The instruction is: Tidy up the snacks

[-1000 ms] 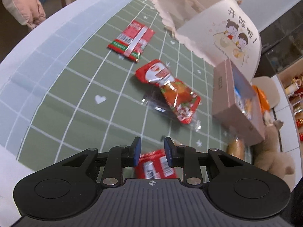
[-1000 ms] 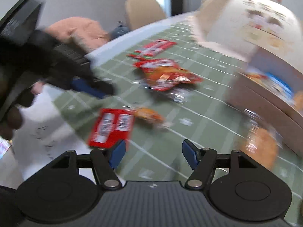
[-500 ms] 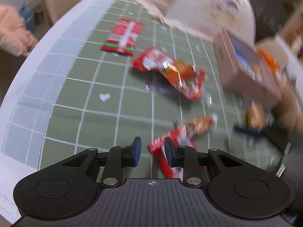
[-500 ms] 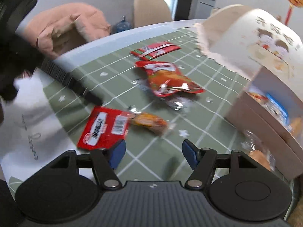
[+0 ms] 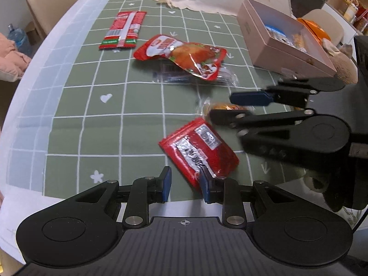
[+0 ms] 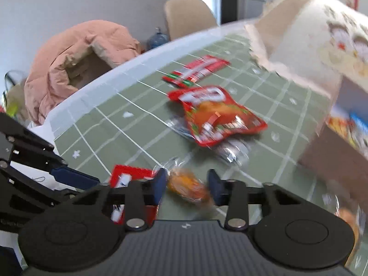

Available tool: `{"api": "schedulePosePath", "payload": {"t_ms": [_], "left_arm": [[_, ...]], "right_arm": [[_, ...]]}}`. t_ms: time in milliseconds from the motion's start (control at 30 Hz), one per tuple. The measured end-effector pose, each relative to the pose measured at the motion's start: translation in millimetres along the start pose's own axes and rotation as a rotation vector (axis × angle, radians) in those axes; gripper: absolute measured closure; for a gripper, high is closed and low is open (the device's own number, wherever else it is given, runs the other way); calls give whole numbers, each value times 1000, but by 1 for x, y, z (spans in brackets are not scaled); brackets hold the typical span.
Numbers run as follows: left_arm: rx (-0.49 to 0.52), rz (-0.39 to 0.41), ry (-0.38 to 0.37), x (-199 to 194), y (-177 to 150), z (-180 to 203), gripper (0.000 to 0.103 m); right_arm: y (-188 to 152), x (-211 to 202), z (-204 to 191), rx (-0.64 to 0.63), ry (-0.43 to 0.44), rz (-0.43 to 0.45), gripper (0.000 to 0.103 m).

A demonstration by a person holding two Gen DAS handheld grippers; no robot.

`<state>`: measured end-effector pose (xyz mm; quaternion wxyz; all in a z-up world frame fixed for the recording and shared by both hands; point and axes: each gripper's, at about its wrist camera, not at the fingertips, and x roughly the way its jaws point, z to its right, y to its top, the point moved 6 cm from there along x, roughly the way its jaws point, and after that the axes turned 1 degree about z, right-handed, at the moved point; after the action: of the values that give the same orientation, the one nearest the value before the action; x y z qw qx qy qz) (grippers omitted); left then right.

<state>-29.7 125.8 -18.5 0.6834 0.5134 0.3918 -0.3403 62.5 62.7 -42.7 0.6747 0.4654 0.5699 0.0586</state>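
Snacks lie on a green checked tablecloth (image 5: 92,124). A small orange wrapped snack (image 6: 187,187) sits between the fingers of my right gripper (image 6: 185,187), which is open around it; it also shows in the left wrist view (image 5: 224,107). My left gripper (image 5: 185,182) is open and empty, just before a red flat packet (image 5: 199,153). A big red and orange pouch (image 5: 184,56) lies over a clear wrapper (image 5: 174,76). A red and green packet (image 5: 123,30) lies farther back. A pink box (image 5: 285,43) holds several snacks.
A cream bag with cartoon print (image 6: 317,36) stands behind the box. A beige chair (image 5: 48,4) and a pink jacket (image 6: 76,59) are beyond the table's white edge (image 5: 30,73). Another wrapped snack (image 6: 349,220) lies at the right by the box.
My right gripper moved down and forward over the small orange snack and narrowed around it. My left gripper drew back a little; the red packet now lies just ahead of it.
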Motion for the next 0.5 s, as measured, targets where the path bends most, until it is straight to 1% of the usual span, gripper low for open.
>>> {"api": "schedulePosePath", "payload": {"t_ms": [33, 100, 233, 367, 500], "left_arm": [[3, 0, -4, 1, 0, 2, 73], [10, 0, -12, 2, 0, 5, 73], [21, 0, -21, 5, 1, 10, 71], [32, 2, -32, 9, 5, 15, 71], [44, 3, -41, 13, 10, 21, 71]], "right_arm": [[-5, -5, 6, 29, -3, -4, 75], [-15, -15, 18, 73, -7, -4, 75], [-40, -38, 37, 124, -60, -21, 75], [-62, -55, 43, 150, -103, -38, 75], [-69, -62, 41, 144, -139, -43, 75]]}}
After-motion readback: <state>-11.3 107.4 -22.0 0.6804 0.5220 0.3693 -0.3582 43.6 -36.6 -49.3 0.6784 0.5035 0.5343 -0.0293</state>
